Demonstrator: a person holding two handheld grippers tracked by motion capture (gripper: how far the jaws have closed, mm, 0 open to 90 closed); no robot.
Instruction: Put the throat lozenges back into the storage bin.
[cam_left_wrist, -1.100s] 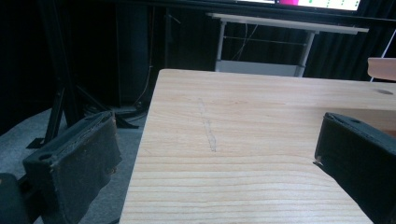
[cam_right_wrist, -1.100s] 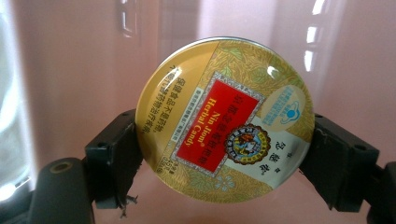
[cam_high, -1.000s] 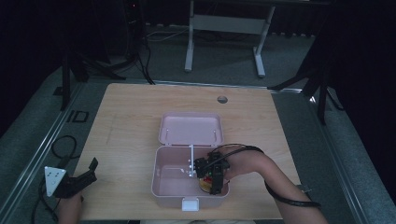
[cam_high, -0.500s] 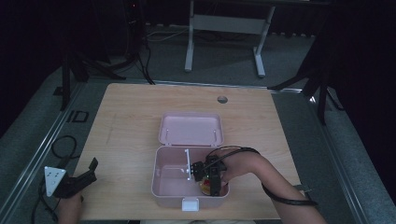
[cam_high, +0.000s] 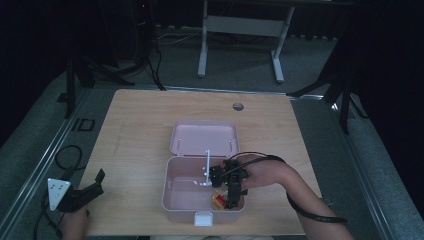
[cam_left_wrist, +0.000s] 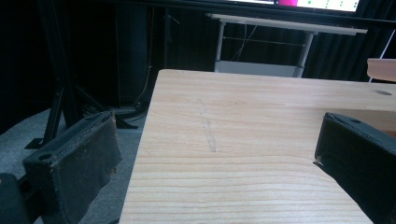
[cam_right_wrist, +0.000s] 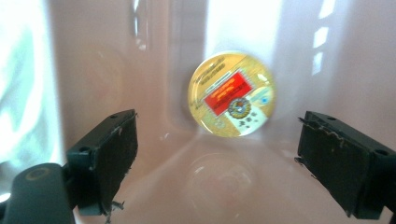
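Reached down into the open pink box (cam_high: 167, 197) with the right gripper (cam_high: 231, 199), at the box's near right corner. Compared with a second earlier, shifted only slightly toward the near wall and sank a little lower; otherwise kept to the same corner. Jaws held wide apart in the right gripper view, one on either side of the round gold tin (cam_right_wrist: 232, 93) with the red label, touching neither its rim nor its face. Tin placed inside the box, against the pink floor where it curved up into the wall, beyond the jaw tips rather than between the pads; glimpsed from the high view as a yellow-and-red patch just beside the gripper's head. Lid (cam_high: 204, 137) folded back flat on the counter (cam_high: 140, 125) behind the box, white latch (cam_high: 202, 218) at the near edge.

Left gripper (cam_high: 96, 184) parked at the counter's near left corner, well apart from the box, unmoved over the second, jaws spread wide on nothing.

Judged from the small advance and the spread jaws: work centred on the tin, with the grip not closed on it. Whether approaching to grasp or drawing off after a release, not determinable from these views.
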